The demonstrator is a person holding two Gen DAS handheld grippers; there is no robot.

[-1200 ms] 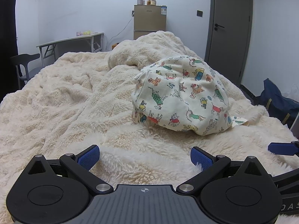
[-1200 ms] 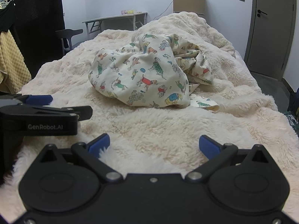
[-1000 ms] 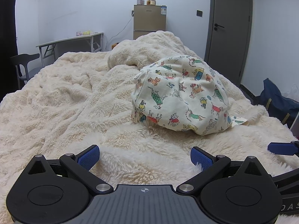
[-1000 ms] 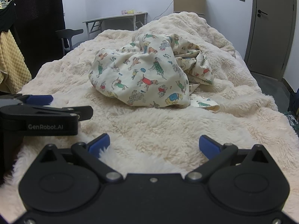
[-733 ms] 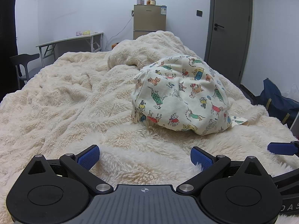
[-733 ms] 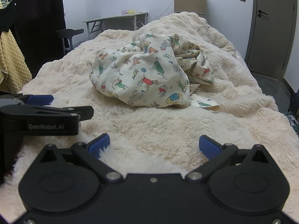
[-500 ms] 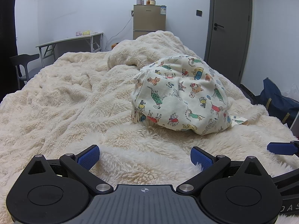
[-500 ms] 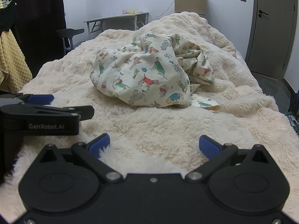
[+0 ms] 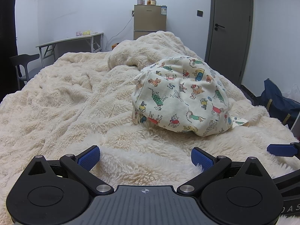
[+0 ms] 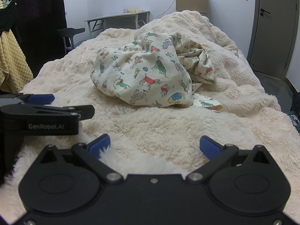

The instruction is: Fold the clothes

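The left gripper (image 9: 145,158) and right gripper (image 10: 155,144) are hovering low in frame, jaws spread wide and gripping nothing, while the crumpled dog-print garment (image 9: 181,96) is lying mid-frame on the fluffy cream blanket (image 9: 65,101).

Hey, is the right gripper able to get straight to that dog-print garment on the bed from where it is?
Probably yes. The right gripper is open, and only bare fluffy blanket lies between it and the crumpled garment. The left gripper sits off to the side.

Each hand-held gripper (image 9: 145,158) (image 10: 154,146) is matte black, with blue ribbed fingertips (image 9: 88,158), silver pivot screws and white "GenRobot.AI" lettering.
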